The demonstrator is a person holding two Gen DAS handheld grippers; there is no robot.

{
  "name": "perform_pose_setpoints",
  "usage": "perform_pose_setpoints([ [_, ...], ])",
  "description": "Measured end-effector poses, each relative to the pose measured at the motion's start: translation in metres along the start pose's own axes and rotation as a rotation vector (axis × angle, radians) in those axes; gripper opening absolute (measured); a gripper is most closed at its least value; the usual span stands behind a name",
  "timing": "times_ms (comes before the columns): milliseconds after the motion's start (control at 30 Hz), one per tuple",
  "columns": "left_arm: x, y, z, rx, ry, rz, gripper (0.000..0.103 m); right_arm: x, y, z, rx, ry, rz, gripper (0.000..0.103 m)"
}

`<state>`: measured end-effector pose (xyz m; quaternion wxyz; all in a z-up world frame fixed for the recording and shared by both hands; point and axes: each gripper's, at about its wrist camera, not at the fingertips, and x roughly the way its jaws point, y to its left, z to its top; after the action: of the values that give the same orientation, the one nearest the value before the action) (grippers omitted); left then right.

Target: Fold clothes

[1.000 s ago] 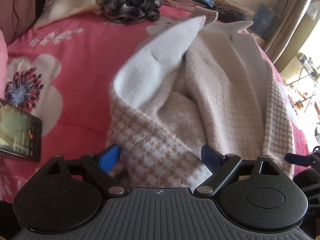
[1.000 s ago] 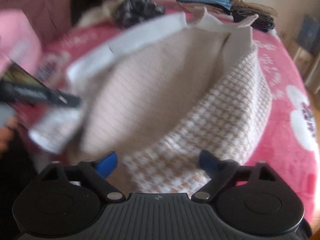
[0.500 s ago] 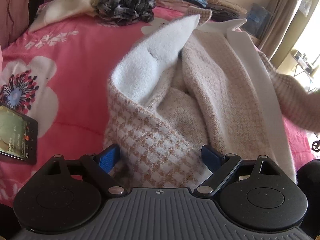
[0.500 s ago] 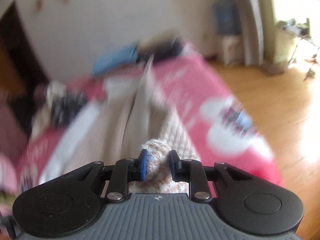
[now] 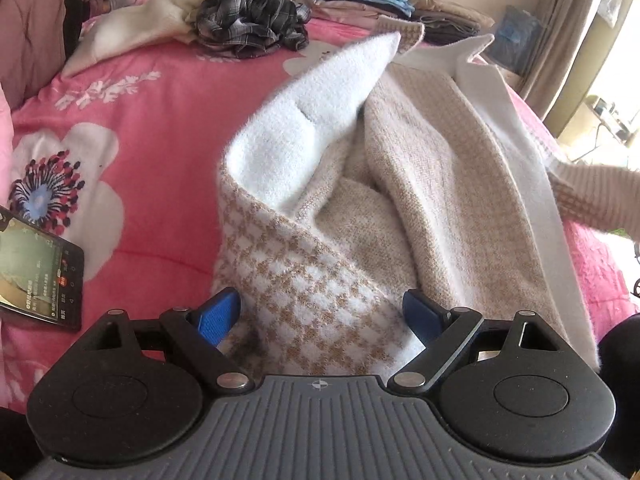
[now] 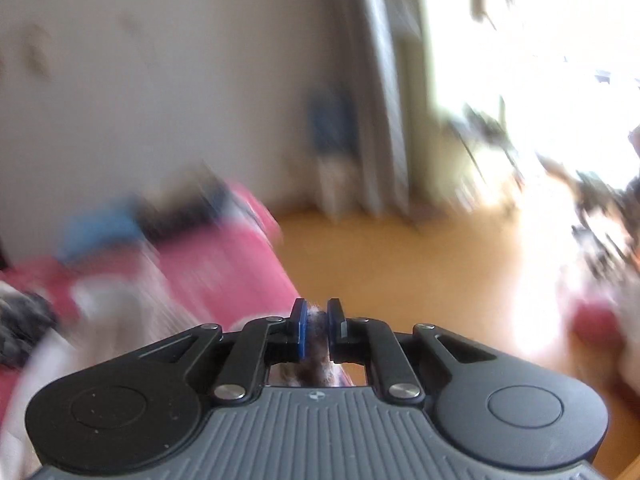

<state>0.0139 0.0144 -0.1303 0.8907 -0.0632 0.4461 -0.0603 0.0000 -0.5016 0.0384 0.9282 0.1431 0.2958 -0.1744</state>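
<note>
A beige and white houndstooth knit garment (image 5: 380, 200) lies rumpled on the pink floral bedspread (image 5: 132, 120), its white lining turned up. My left gripper (image 5: 320, 316) is open, its blue pads either side of the garment's near hem. My right gripper (image 6: 317, 320) is shut on a pinch of the garment's knit fabric (image 6: 316, 316); its view is blurred and points off the bed toward the floor. A beige sleeve (image 5: 592, 200) is stretched out at the right edge of the left wrist view.
A phone (image 5: 38, 276) lies on the bed at the left. A dark plaid garment (image 5: 252, 20) and a cream one (image 5: 132, 32) lie crumpled at the back. Folded clothes (image 5: 380, 0) are stacked at the far edge. Wooden floor (image 6: 420, 272) lies beside the bed.
My right gripper closed on the garment's edge and swung right, away from the bed, pulling a sleeve out sideways. My left gripper stayed open at the hem.
</note>
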Motion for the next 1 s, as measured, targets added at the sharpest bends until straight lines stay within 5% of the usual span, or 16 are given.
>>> perform_pose_setpoints([
  [133, 0.002, 0.0, 0.0, 0.0, 0.009, 0.001, 0.089, 0.024, 0.017, -0.041, 0.063, 0.207, 0.189, 0.015],
  [267, 0.004, 0.0, 0.0, 0.0, 0.019, -0.001, 0.089, 0.048, 0.034, -0.083, 0.126, 0.414, 0.378, 0.047],
  [300, 0.004, 0.0, 0.0, -0.001, 0.018, -0.001, 0.089, 0.058, 0.041, -0.093, 0.134, 0.473, 0.407, 0.047],
  [433, 0.003, 0.0, -0.001, -0.008, 0.013, -0.005, 0.089, 0.118, 0.082, -0.134, 0.126, 0.739, 0.404, 0.048],
  [533, 0.004, 0.002, 0.0, -0.025, 0.018, -0.014, 0.089, 0.151, 0.092, -0.163, 0.187, 0.858, 0.35, 0.048],
  [633, 0.006, 0.004, 0.001, -0.041, 0.025, -0.026, 0.089, 0.146, 0.105, -0.173, 0.14, 0.849, 0.365, 0.051],
  [800, 0.009, 0.003, 0.001, -0.045, 0.032, -0.03, 0.09, 0.117, 0.126, -0.185, -0.019, 0.813, 0.387, 0.012],
  [833, 0.008, 0.004, 0.0, -0.045, 0.031, -0.031, 0.09, 0.111, 0.127, -0.184, -0.032, 0.792, 0.387, 0.011],
  [1000, 0.006, 0.005, -0.001, -0.053, 0.03, -0.032, 0.09, 0.069, 0.104, -0.132, 0.055, 0.552, 0.412, 0.008],
])
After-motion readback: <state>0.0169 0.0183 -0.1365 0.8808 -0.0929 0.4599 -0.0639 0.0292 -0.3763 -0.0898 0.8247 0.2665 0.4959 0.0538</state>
